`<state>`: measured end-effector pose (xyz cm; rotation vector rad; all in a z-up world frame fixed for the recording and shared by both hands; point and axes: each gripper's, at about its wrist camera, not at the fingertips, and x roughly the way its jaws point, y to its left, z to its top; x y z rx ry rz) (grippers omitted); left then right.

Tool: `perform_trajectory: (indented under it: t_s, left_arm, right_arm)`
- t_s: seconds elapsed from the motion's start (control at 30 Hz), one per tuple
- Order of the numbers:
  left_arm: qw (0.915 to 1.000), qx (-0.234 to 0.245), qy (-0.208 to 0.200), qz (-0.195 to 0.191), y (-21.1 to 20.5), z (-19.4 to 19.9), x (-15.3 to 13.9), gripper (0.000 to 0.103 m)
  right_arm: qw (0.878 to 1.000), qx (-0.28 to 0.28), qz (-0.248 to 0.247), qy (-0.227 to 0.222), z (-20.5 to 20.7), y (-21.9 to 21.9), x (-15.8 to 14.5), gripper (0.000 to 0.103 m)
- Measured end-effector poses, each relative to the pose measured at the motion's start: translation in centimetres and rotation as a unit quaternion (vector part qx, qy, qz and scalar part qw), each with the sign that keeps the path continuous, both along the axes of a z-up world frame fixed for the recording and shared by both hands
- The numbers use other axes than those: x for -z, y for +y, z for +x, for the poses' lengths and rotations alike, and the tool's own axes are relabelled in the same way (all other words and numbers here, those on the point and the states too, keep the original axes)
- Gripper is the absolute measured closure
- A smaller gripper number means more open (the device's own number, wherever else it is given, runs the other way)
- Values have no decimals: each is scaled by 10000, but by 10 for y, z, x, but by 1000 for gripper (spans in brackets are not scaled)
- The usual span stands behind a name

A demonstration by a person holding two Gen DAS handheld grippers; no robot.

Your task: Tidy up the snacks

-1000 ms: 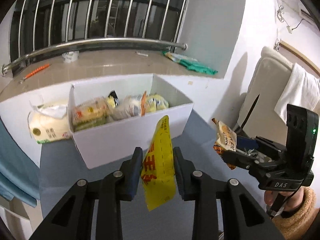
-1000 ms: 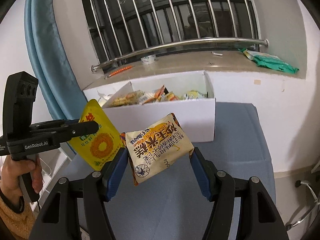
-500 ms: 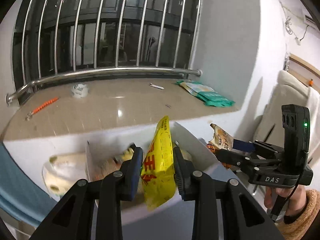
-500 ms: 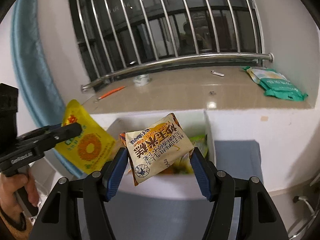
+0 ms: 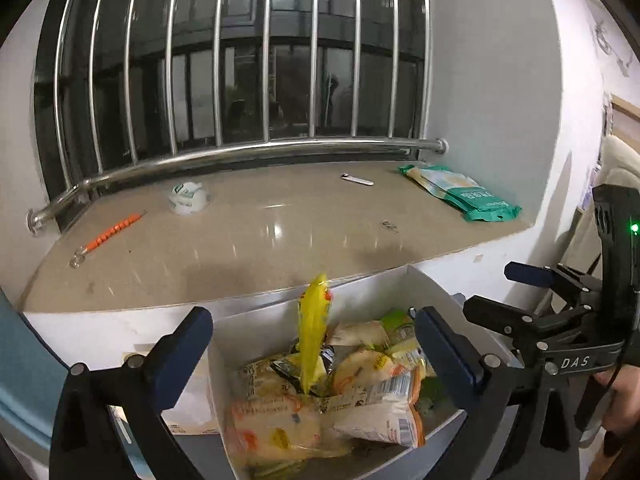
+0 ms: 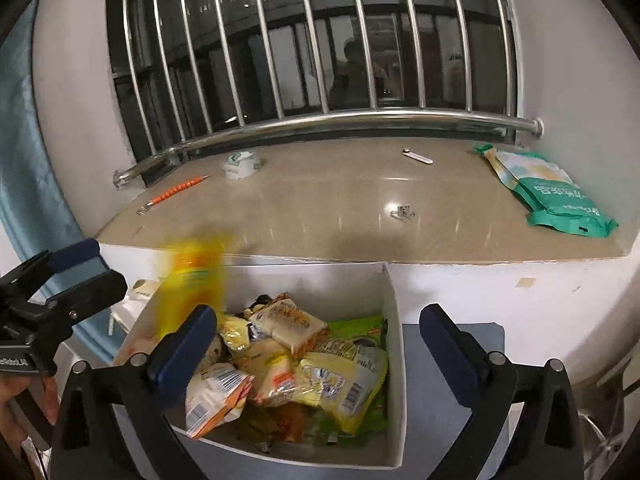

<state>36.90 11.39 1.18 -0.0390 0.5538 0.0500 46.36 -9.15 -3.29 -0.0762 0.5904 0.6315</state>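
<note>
A white cardboard box (image 5: 442, 298) (image 6: 394, 320) holds several snack packets. My left gripper (image 5: 312, 344) is open above it. A yellow snack bag (image 5: 314, 328) hangs edge-on between the spread jaws, free of them, its lower end among the packets; it is a yellow blur in the right wrist view (image 6: 196, 276). My right gripper (image 6: 318, 340) is open and empty above the box. A beige and orange packet (image 6: 216, 400) lies at the box's near left. The right gripper also shows in the left wrist view (image 5: 532, 296), and the left gripper in the right wrist view (image 6: 76, 272).
A stone window sill (image 5: 240, 236) runs behind the box, under a steel rail (image 5: 240, 152) and window bars. On the sill lie green packets (image 5: 464, 198), an orange pen (image 5: 108, 236), a tape roll (image 5: 189, 199). A blue curtain (image 6: 24, 152) hangs at left.
Both grippers rose over the box and opened. The yellow bag left the left jaws and is dropping into the box. The beige packet left the right jaws and lies in the box.
</note>
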Motion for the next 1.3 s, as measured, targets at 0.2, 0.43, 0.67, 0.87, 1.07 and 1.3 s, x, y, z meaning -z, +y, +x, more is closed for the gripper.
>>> perform_trajectory:
  t_s: [0.2,0.43,0.67,0.87,1.07,1.3]
  left_arm:
    - [9993,-83,-142,341,-20,-40,-12,0]
    - [9990,-200,-351,173,-38,-113,-26,0]
    - [9989,51,-450,-155,-72,-201,-29,0]
    - [9988,-60,-439,-230,-89,-257,-24,0]
    - [9985,-247,-377,-307,-97,-306,-10,0]
    - [9989,-74,-357,-293,-112,-336,-5,0]
  right_arm:
    - [9995,9,67,-300,-34,-16,-8,0]
    - [9961,-260,39,-844,-108,-37,-28,0]
    - [9929,-555,308,-1010,-186,-70,-44,0]
    - [9957,-613,472,-501,-233,-87,-35,0]
    - [9964,-620,415,-409,-283,-98,-11,0]
    - [9977,-469,416,-274,-307,-115,2,0]
